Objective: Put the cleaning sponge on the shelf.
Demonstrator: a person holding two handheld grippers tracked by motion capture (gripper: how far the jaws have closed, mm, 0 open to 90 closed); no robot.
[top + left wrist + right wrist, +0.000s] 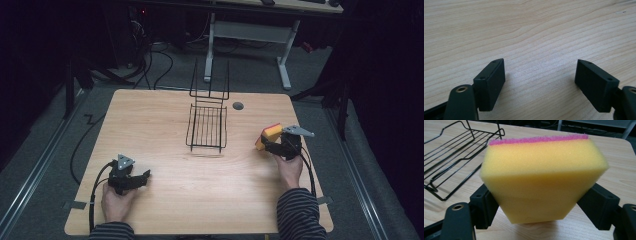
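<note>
Two hand-held grippers rest on the worktop in the high view: the left hand-held gripper near left, the right hand-held gripper at right, beside the wire rack. Left gripper view: jaws apart over bare wood. Right gripper view: jaws clamped on the yellow sponge, squeezing its lower sides.

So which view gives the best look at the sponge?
The right gripper view: the sponge is close up, its yellow foam pinched in where the right gripper squeezes it, a pink scouring layer along its top edge. The high view shows it small, at the table's right side. The left gripper view looks at bare wood.
</note>
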